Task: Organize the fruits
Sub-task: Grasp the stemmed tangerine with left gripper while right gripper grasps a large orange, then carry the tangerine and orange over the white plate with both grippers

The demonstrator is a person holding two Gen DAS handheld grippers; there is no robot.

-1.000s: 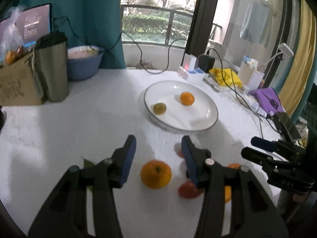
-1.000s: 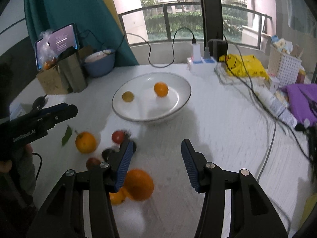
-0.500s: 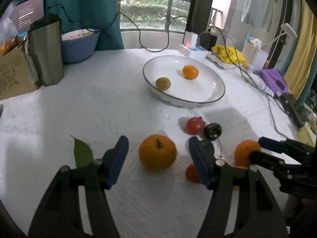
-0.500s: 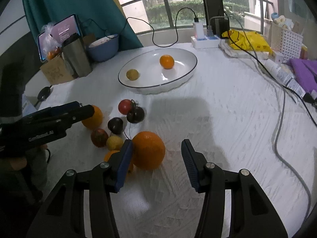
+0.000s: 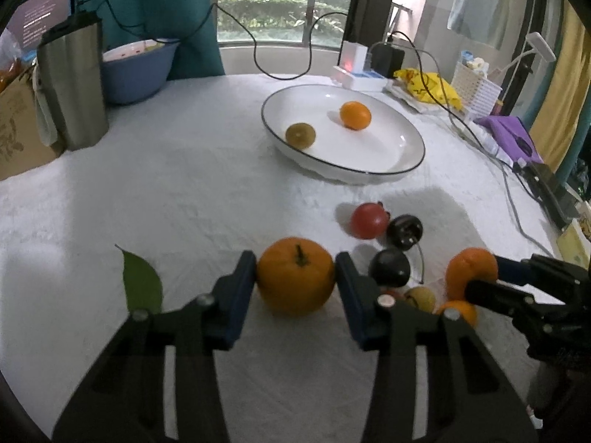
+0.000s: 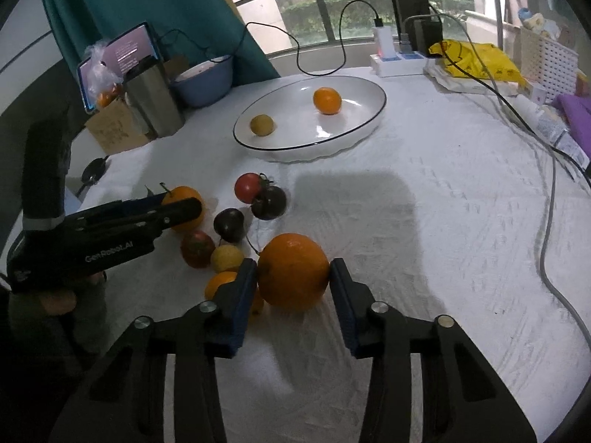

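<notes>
In the left wrist view my left gripper [image 5: 295,258] is closing, and its blue pads touch both sides of a stemmed orange [image 5: 295,288] on the white tablecloth. My right gripper [image 6: 293,264] is closing too, its pads against a larger orange [image 6: 291,280] at the near edge of a fruit cluster. Each gripper shows in the other's view, the right gripper [image 5: 480,277] at its orange [image 5: 469,265]. Farther back stands a white plate [image 5: 369,171] holding a small orange [image 5: 355,115] and a yellow-green fruit [image 5: 300,135].
Between the two oranges lie a red tomato [image 5: 368,220], two dark tomatoes [image 5: 404,229], and several small fruits [image 6: 226,258]. A green leaf [image 5: 142,284] lies to the left. A steel tumbler [image 5: 72,85], blue bowl [image 5: 135,70], cardboard box and cables line the far edge.
Both grippers sank toward the table and came forward around their oranges. Their jaws narrowed until the pads met the fruit. The plate and the other fruit stayed put.
</notes>
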